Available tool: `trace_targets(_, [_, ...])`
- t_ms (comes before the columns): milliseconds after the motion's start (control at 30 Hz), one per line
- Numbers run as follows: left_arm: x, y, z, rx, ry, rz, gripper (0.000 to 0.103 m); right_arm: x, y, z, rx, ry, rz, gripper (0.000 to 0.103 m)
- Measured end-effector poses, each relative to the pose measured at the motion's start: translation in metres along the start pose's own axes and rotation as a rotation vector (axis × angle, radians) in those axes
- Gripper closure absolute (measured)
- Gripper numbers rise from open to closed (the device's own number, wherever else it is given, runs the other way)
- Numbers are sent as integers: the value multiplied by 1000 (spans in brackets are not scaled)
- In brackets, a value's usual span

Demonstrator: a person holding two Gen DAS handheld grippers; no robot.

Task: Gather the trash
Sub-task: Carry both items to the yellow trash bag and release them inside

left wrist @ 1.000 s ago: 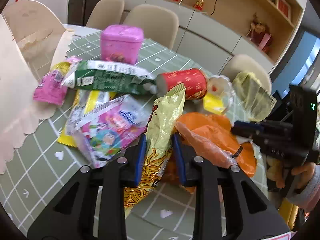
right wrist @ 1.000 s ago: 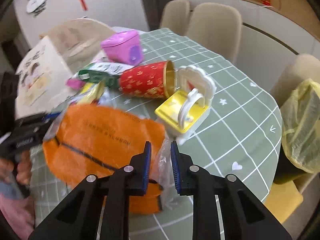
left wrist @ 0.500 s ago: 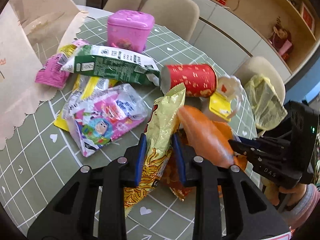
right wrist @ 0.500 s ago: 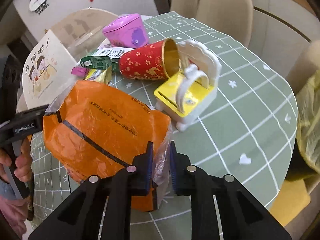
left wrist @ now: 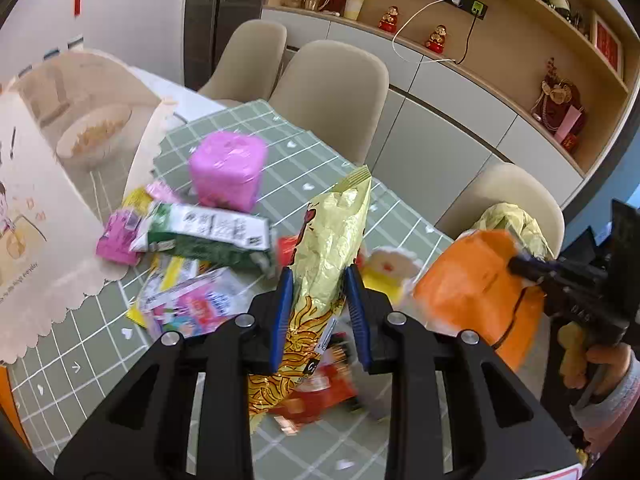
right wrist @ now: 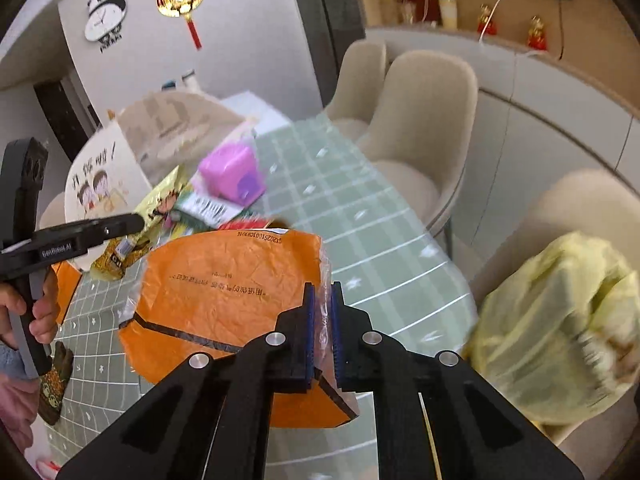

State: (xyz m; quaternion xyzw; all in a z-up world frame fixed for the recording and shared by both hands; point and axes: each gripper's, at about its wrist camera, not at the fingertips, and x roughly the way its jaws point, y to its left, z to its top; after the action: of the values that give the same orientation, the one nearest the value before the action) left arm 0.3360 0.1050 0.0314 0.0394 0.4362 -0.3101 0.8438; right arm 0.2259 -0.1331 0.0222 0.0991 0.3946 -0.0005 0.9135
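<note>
**Operator:** Right wrist view has me clamped on the orange bag [right wrist: 224, 292]. The right gripper [right wrist: 321, 334] has just been closing, and its jaws now pinch the bag's clear plastic edge between the blue pads, almost touching. The bag hangs up off the green checked table [right wrist: 360, 240], spread wide to the left of my fingers.

**Spotter:** And your other hand?

**Operator:** The left gripper [left wrist: 320, 304] is partly closed on the gold snack packet [left wrist: 328, 256]. That packet stands nearly upright, its long axis running up and away along the fingers, top edge above the pads and bottom end hanging below them.

**Spotter:** So which way does the next move go?

**Operator:** I judge the yellow bin bag [right wrist: 560, 328] is where this goes. From the right gripper it lies low and to the right, off the table edge beside a beige chair [right wrist: 580, 208]. From the left wrist it shows far right, behind the orange bag, so my right hand is the nearer one.

**Spotter:** What's left on the table?

**Operator:** Plenty: the green carton [left wrist: 204, 232] lying on its side, the pink box [left wrist: 228, 170] and colourful wrappers [left wrist: 192, 304], all left of the gold packet.
</note>
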Motion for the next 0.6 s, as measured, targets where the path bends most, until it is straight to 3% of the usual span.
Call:
trace_targets(167, [-5, -88, 11, -12, -32, 15, 77, -42, -71, 8, -63, -61, -31, 94])
trace_targets(400, [33, -226, 30, 11, -61, -114, 77, -90, -187, 9, -120, -111, -203, 94])
trace_targets(600, [71, -296, 41, -11, -44, -208, 77, -82, -270, 5, -146, -87, -346, 94])
